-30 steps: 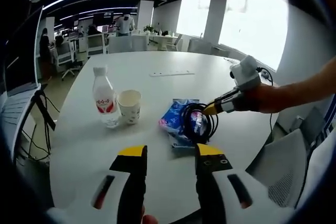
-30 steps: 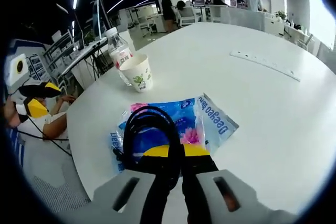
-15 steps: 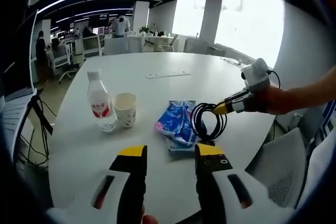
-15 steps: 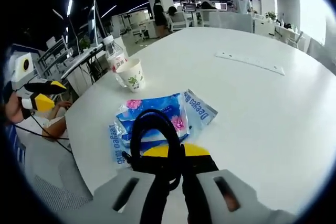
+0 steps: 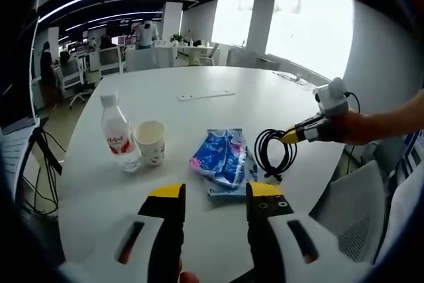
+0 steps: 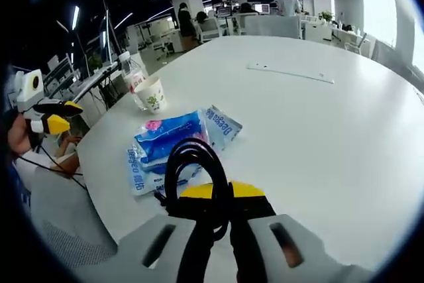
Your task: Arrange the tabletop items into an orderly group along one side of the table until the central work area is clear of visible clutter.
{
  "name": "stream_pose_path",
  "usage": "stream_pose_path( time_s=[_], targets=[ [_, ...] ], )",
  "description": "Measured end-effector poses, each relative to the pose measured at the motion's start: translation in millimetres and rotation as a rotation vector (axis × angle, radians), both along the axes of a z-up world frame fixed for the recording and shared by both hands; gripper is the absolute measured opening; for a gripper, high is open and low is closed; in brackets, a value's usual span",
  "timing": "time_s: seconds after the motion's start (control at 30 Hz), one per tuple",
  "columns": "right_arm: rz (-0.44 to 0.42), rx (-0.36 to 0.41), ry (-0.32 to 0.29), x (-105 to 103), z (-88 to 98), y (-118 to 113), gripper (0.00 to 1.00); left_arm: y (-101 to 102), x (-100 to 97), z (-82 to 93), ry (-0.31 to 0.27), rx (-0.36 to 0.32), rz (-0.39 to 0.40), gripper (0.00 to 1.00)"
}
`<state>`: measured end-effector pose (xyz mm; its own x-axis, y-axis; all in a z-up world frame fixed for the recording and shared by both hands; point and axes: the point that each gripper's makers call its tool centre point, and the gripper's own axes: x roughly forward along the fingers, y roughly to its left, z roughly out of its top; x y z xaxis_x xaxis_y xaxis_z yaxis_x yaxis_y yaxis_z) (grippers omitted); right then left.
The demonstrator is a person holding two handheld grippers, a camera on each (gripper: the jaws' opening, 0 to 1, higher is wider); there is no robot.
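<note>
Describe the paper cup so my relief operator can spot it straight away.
On the white table, look at the near end where two things stand upright side by side. The cup is the short open-topped one with a small green print, touching or nearly touching the taller capped bottle with a red label; the blue packets lie flat nearby.

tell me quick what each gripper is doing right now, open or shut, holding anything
Left gripper: open, holding nothing, above the table edge.
Right gripper: shut on the coiled black cable, lifted beside the blue packets.
</note>
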<state>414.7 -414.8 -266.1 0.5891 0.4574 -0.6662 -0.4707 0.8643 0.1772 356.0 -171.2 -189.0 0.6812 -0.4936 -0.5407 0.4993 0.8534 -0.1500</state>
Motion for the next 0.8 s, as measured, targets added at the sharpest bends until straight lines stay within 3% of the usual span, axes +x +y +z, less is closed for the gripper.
stream_pose_path(
  time_s=[0.8],
  targets=[
    [-0.094,0.009,0.032,-20,-9.1,-25,0.05,-6,1.3,1.6,-0.005,-0.004,-0.017,0.36]
  ],
)
